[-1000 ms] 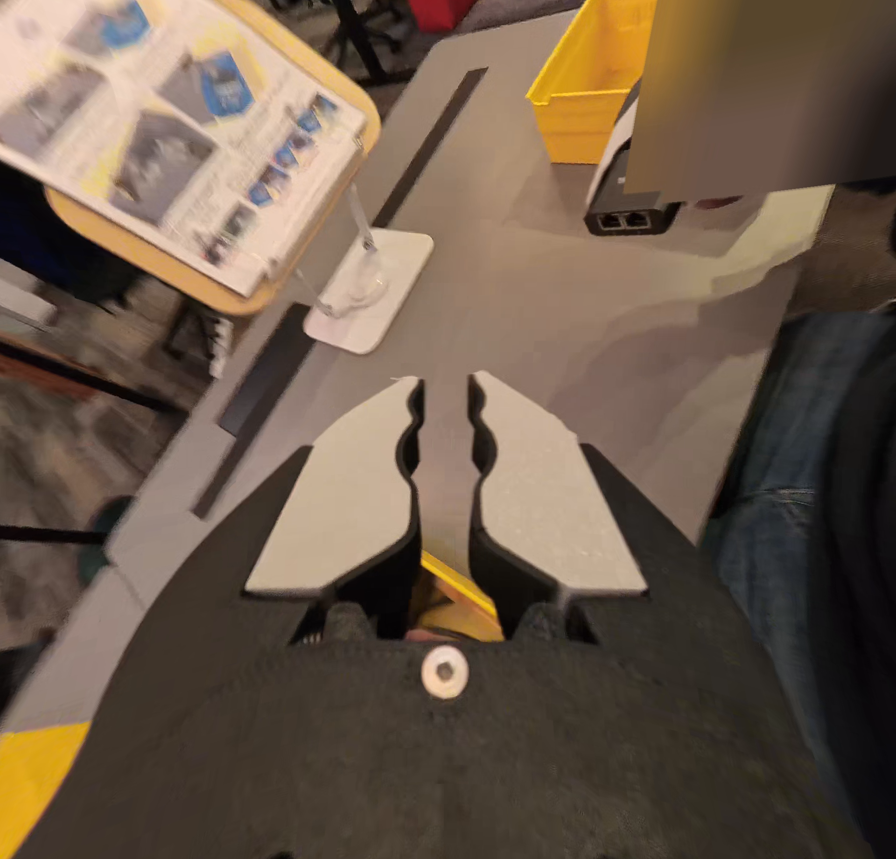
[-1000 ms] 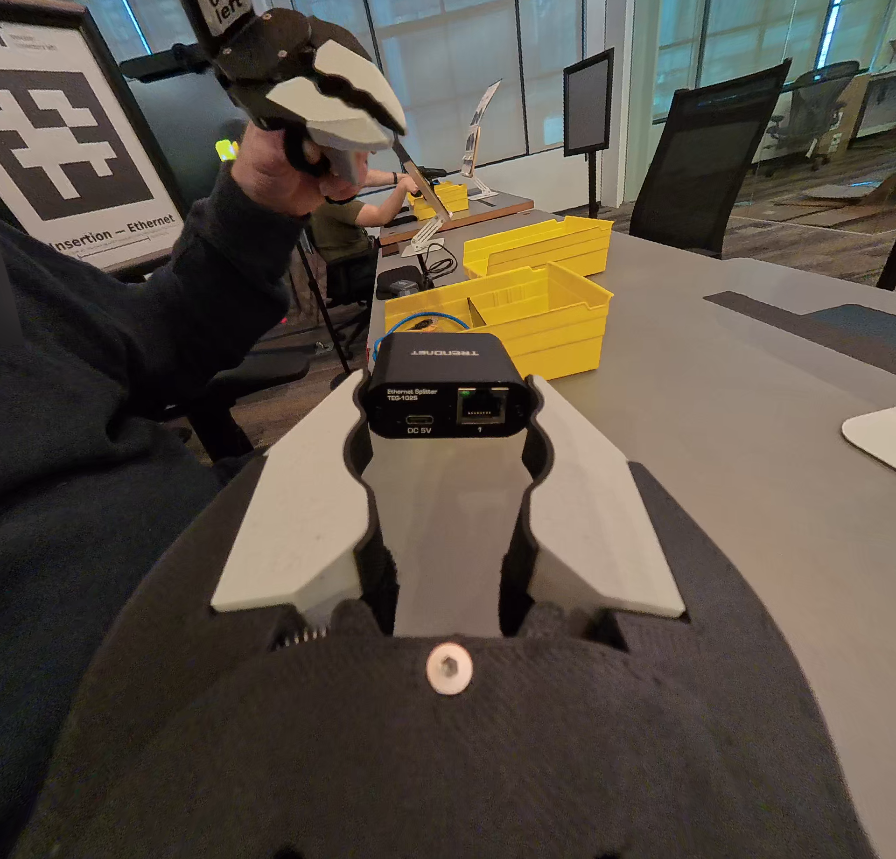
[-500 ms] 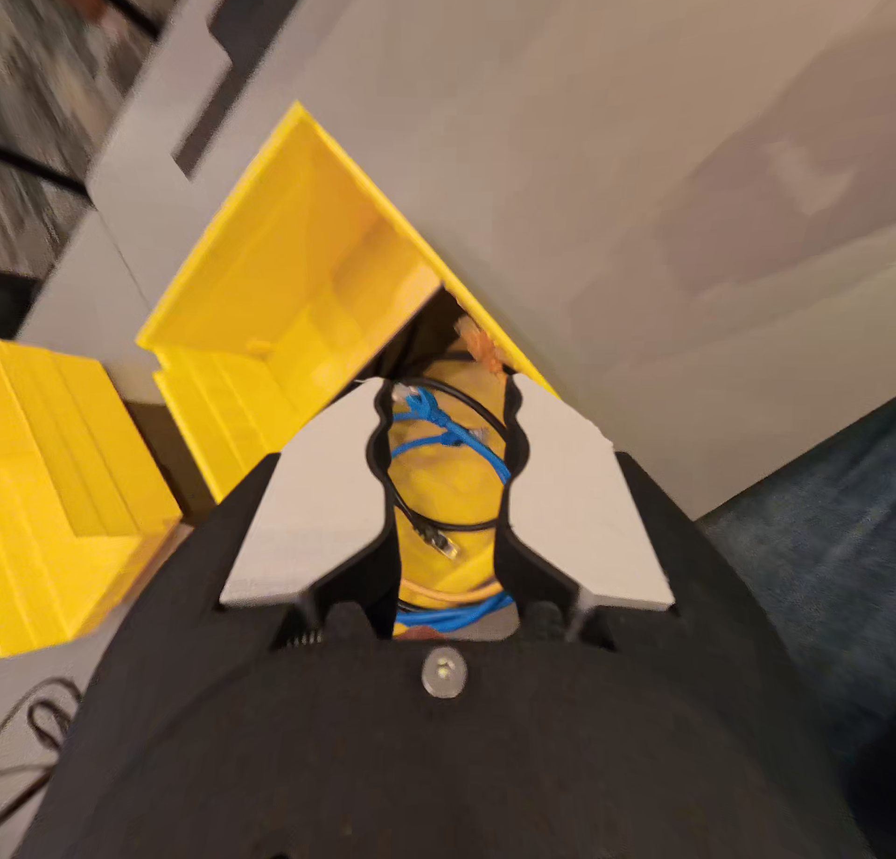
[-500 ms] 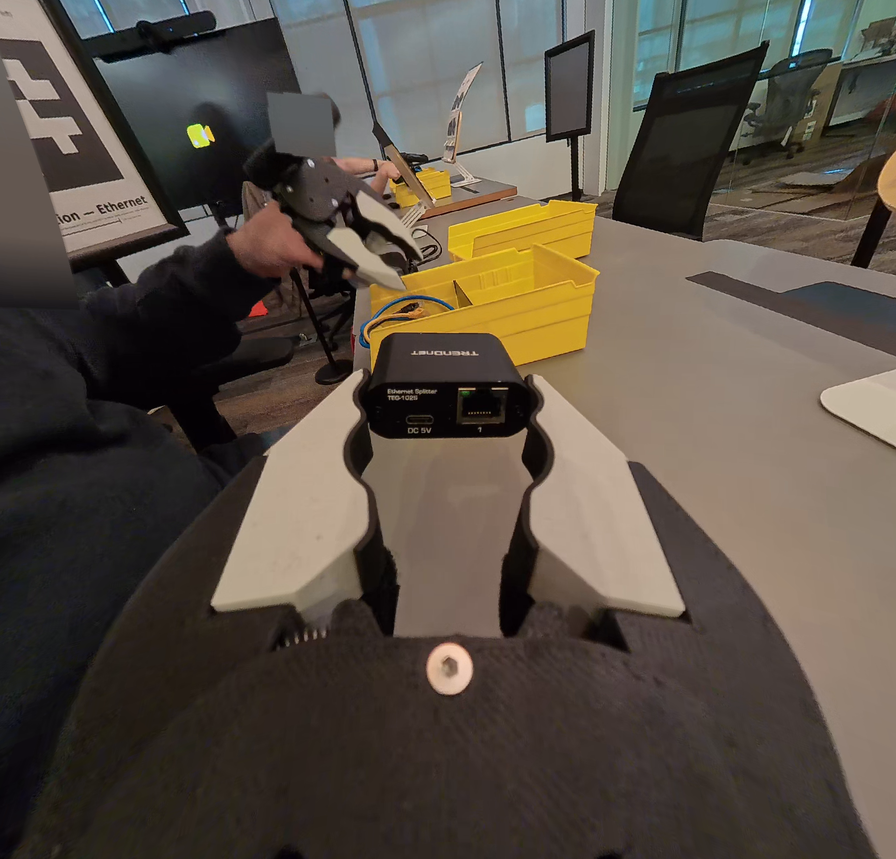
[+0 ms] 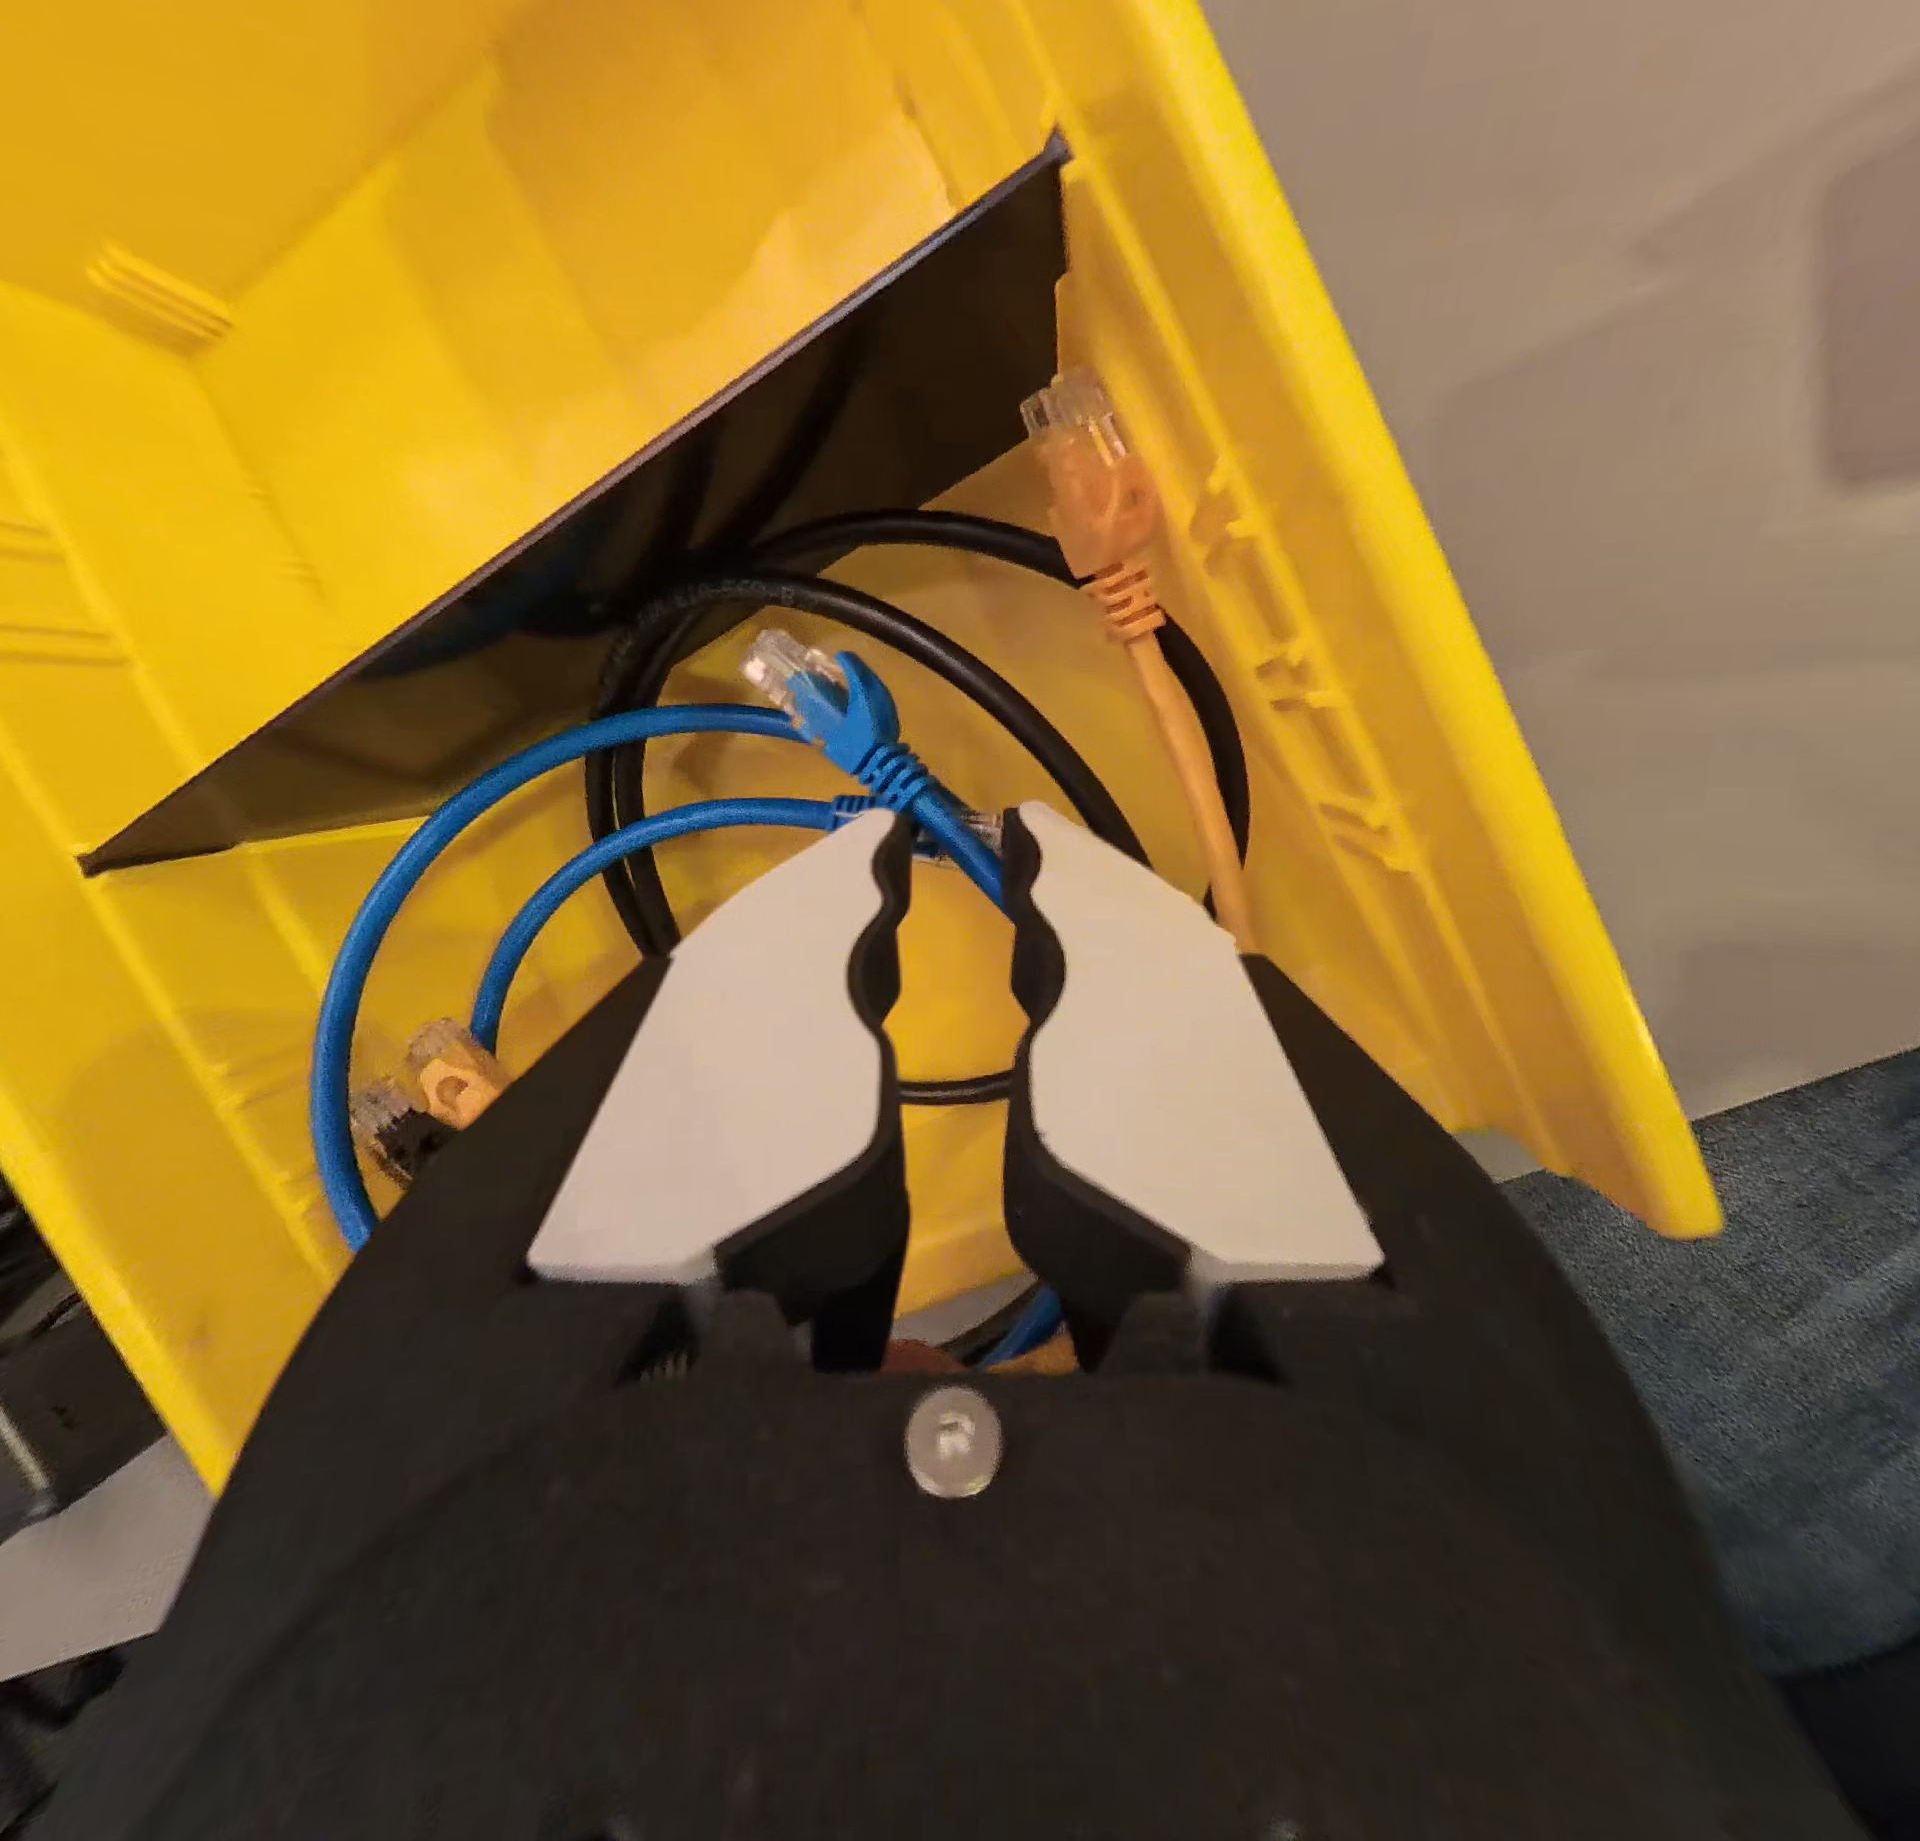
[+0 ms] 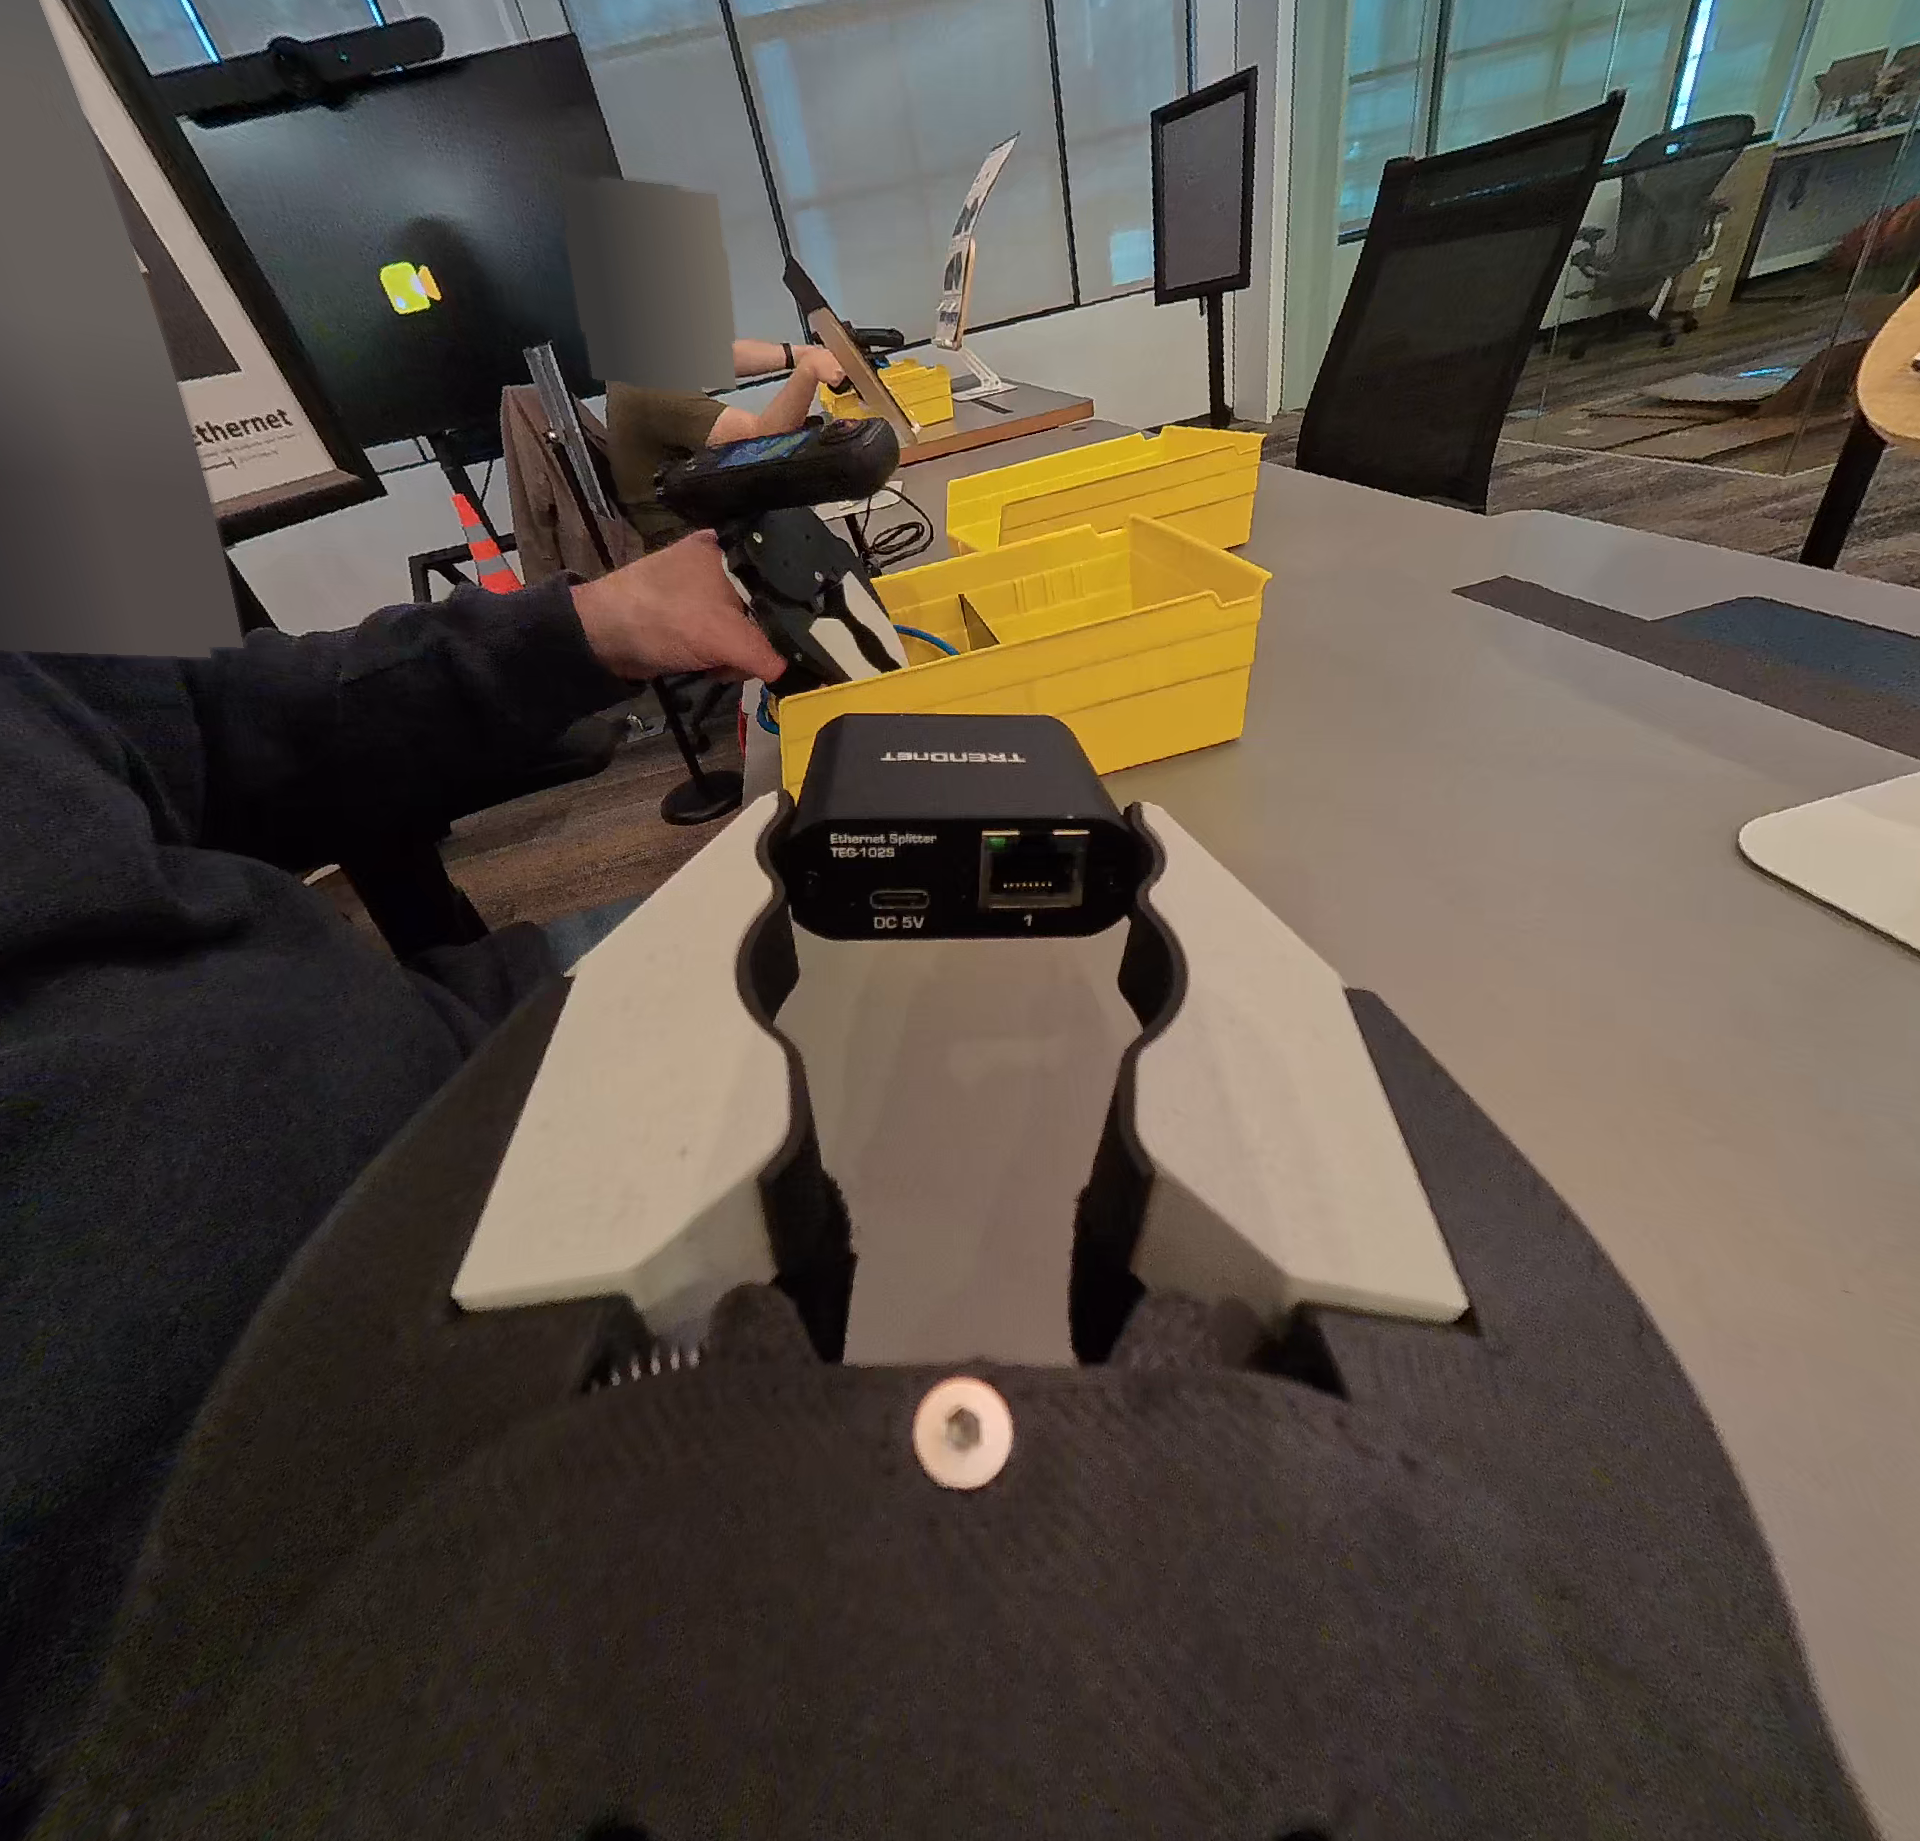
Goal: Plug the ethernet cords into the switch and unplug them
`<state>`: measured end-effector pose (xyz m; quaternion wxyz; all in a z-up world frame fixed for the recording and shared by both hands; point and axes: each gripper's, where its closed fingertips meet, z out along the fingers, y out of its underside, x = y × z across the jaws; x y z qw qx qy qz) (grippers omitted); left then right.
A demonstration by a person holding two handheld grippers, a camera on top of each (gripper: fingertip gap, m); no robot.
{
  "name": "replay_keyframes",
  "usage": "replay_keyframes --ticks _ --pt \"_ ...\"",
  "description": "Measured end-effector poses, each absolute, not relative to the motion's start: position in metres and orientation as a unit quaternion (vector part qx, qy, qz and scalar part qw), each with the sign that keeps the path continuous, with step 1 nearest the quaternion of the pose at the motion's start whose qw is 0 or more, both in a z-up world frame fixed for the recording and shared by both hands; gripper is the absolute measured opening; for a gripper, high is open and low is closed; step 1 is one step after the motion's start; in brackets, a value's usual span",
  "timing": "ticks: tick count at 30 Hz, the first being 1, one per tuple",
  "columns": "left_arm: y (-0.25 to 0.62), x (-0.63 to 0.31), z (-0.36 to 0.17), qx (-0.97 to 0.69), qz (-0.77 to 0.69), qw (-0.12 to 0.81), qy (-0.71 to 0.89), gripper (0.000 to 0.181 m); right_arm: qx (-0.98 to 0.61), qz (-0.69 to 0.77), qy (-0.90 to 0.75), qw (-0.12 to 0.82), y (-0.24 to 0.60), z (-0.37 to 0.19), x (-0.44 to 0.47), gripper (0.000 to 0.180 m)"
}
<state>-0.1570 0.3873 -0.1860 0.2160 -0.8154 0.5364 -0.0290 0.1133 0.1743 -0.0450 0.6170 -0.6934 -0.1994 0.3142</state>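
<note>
My left gripper (image 5: 956,835) reaches down into a yellow bin (image 5: 1299,441). Its jaws stand a little apart, and the blue ethernet cord (image 5: 862,742) runs between the tips just behind its plug. An orange cord (image 5: 1101,503) leans on the bin wall and a black cord (image 5: 935,544) coils underneath. My right gripper (image 6: 956,835) is shut on the sides of the black switch (image 6: 956,783), which rests on the grey table (image 6: 1455,856) with its port facing me. The left gripper (image 6: 852,638) also shows in the right wrist view, dipping into the bin (image 6: 1039,669).
A black divider (image 5: 727,503) splits the bin. A second yellow bin (image 6: 1101,487) stands behind the first. A white stand base (image 6: 1849,856) sits at the right edge, and a black chair (image 6: 1455,316) is across the table. A person sits at a farther table. Across from one pair of fingers to the other is roughly 35 cm.
My left gripper swung from high above the table down into the yellow bin and its jaws narrowed around the blue cord. My right gripper kept hold of the switch, unmoved.
</note>
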Motion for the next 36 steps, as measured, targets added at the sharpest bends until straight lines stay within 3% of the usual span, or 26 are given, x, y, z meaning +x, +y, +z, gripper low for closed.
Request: replay_keyframes --ticks 11,29,36 --pt "0.396 -0.166 -0.154 -0.799 -0.023 0.271 0.536 0.007 -0.692 0.312 -0.198 0.62 0.173 -0.044 0.115 0.061" --pt "0.434 -0.154 0.061 -0.697 0.037 0.486 0.526 0.005 -0.69 0.304 -0.192 0.629 0.172 -0.041 0.121 0.061" --pt "0.445 -0.111 0.1 -0.66 0.03 0.523 0.539 0.006 -0.687 0.303 -0.19 0.633 0.169 -0.04 0.123 0.061"
